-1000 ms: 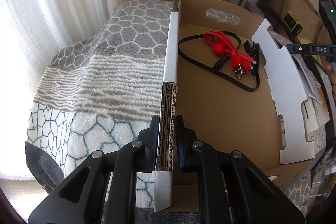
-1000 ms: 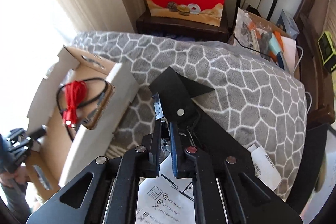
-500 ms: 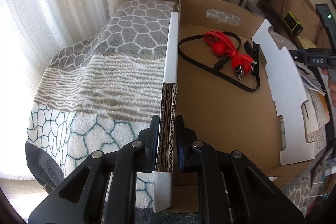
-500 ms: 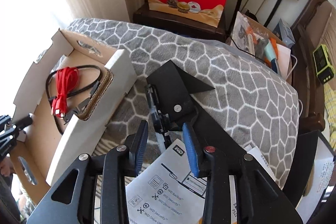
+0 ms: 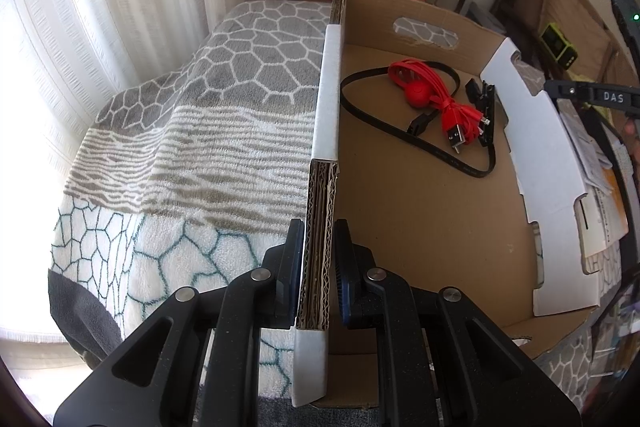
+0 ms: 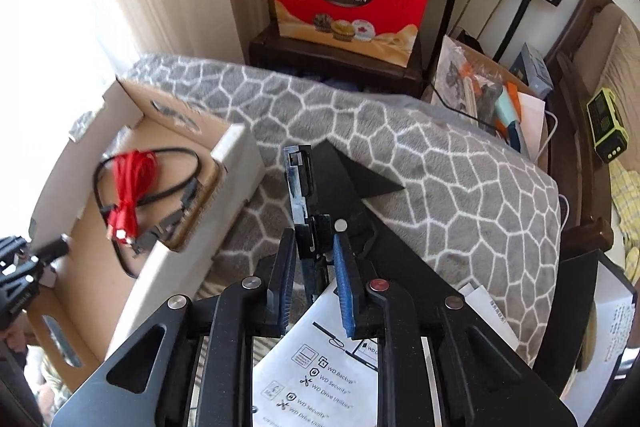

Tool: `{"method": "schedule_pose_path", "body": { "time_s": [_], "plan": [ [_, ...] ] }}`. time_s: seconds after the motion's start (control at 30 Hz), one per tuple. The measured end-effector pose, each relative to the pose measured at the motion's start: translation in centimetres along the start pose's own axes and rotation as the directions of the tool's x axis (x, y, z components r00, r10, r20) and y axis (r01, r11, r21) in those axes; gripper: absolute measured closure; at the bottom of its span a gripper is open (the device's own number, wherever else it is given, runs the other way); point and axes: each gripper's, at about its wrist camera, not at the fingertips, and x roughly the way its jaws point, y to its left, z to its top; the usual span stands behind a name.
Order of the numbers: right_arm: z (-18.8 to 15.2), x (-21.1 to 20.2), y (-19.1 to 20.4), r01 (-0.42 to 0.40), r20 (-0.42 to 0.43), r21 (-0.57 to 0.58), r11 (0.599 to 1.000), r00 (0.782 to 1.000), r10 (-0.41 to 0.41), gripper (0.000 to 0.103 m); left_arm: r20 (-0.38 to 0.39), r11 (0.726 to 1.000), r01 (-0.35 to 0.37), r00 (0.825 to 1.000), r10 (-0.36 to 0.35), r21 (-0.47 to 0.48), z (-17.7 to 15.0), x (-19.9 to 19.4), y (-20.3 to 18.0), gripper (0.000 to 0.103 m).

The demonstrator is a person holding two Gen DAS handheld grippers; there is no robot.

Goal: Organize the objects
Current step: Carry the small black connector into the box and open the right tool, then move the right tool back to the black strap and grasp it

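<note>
Cardboard is what my left tongs [image 5: 318, 263] are pinching: they are clamped on the near stretch of the left wall of the cardboard box [image 5: 420, 219], one finger outside, one inside, steadying it on the bed's grey blanket [image 5: 224, 131]. Inside, toward the far end, a red cable bundle [image 5: 436, 95] and a black cable [image 5: 400, 131] are lying together on the floor of the box.

My right tongs [image 6: 314, 267] are standing spread apart, gripping nothing I can see. Between the fingers a slim dark blue device [image 6: 300, 195] is standing on edge, its long axis running straight away from me, in line with the tongs; it seems to be touching the left finger, well clear of the right. A black folded cover [image 6: 352, 175] is lying just to its right, and a printed leaflet [image 6: 320, 379] is spreading beneath.

I am judging the right tongs as the nearer pair, and the box is lying to their left, so the carry would be going leftward over the near wall.
</note>
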Motion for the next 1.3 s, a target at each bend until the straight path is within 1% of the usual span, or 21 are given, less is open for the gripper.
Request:
{"method": "schedule_pose_path", "body": {
  "time_s": [0.1, 0.23, 0.3, 0.37, 0.43, 0.6, 0.77, 0.83, 0.87, 0.9, 0.93, 1.0, 1.13, 1.3],
  "plan": [
    [0.8, -1.8, 0.5, -0.011, 0.045, 0.007, 1.000, 0.999, 0.011, 0.085, 0.000, 1.000, 0.000, 1.000, 0.000, -0.004, 0.1, 0.0, 0.1, 0.090],
    [1.8, -3.7, 2.1, -0.043, 0.092, -0.004, 0.999, 0.995, 0.044, 0.085, 0.000, 1.000, -0.002, 1.000, 0.002, -0.006, 0.3, 0.1, 0.2, 0.090],
    [2.4, -4.2, 3.2, -0.079, 0.097, -0.009, 0.997, 0.992, 0.079, 0.085, 0.000, 1.000, -0.002, 1.000, 0.002, -0.007, 0.3, 0.1, 0.3, 0.090],
    [2.8, -4.2, 4.6, -0.109, 0.087, -0.019, 0.994, 0.990, 0.111, 0.085, -0.001, 1.000, -0.002, 1.000, 0.002, -0.007, 0.3, 0.1, 0.3, 0.090],
    [3.1, -3.7, 6.0, -0.121, 0.071, -0.037, 0.992, 0.990, 0.123, 0.085, -0.001, 1.000, -0.002, 1.000, 0.002, -0.007, 0.3, 0.1, 0.3, 0.090],
    [3.1, -1.4, 8.6, -0.133, 0.021, -0.049, 0.990, 0.991, 0.134, 0.085, -0.001, 1.000, 0.000, 1.000, 0.000, -0.007, 0.3, 0.1, 0.3, 0.090],
    [3.0, 0.6, 9.7, -0.122, -0.007, -0.055, 0.991, 0.993, 0.121, 0.085, -0.001, 1.000, -0.001, 1.000, 0.001, -0.007, 0.4, 0.1, 0.4, 0.090],
    [2.9, 1.1, 9.8, -0.108, -0.015, -0.055, 0.993, 0.994, 0.108, 0.084, -0.001, 1.000, 0.000, 1.000, 0.000, -0.008, 0.3, 0.1, 0.4, 0.090],
    [2.8, 1.2, 9.7, -0.098, -0.012, -0.053, 0.994, 0.995, 0.097, 0.081, -0.002, 1.000, 0.000, 1.000, 0.000, -0.008, 0.3, 0.1, 0.4, 0.090],
    [2.8, 1.2, 9.6, -0.096, -0.008, -0.052, 0.994, 0.995, 0.096, 0.076, -0.001, 1.000, -0.001, 1.000, 0.001, -0.006, 0.4, 0.1, 0.4, 0.090],
    [2.8, 0.9, 9.4, -0.100, -0.002, -0.048, 0.994, 0.995, 0.100, 0.075, -0.001, 1.000, -0.001, 1.000, 0.001, -0.006, 0.4, 0.1, 0.4, 0.090],
    [2.7, 0.3, 8.9, -0.113, 0.005, -0.042, 0.993, 0.994, 0.113, 0.074, -0.001, 1.000, -0.002, 1.000, 0.002, -0.006, 0.4, 0.1, 0.4, 0.090],
    [2.6, -1.4, 7.2, -0.102, 0.029, -0.027, 0.994, 0.994, 0.103, 0.074, -0.001, 1.000, -0.003, 1.000, 0.003, -0.006, 0.4, 0.2, 0.4, 0.090],
    [2.0, -2.9, 4.3, -0.047, 0.025, -0.012, 0.999, 0.999, 0.047, 0.074, -0.001, 1.000, 0.001, 1.000, -0.001, -0.009, 0.4, 0.2, 0.5, 0.090]
  ]
}}
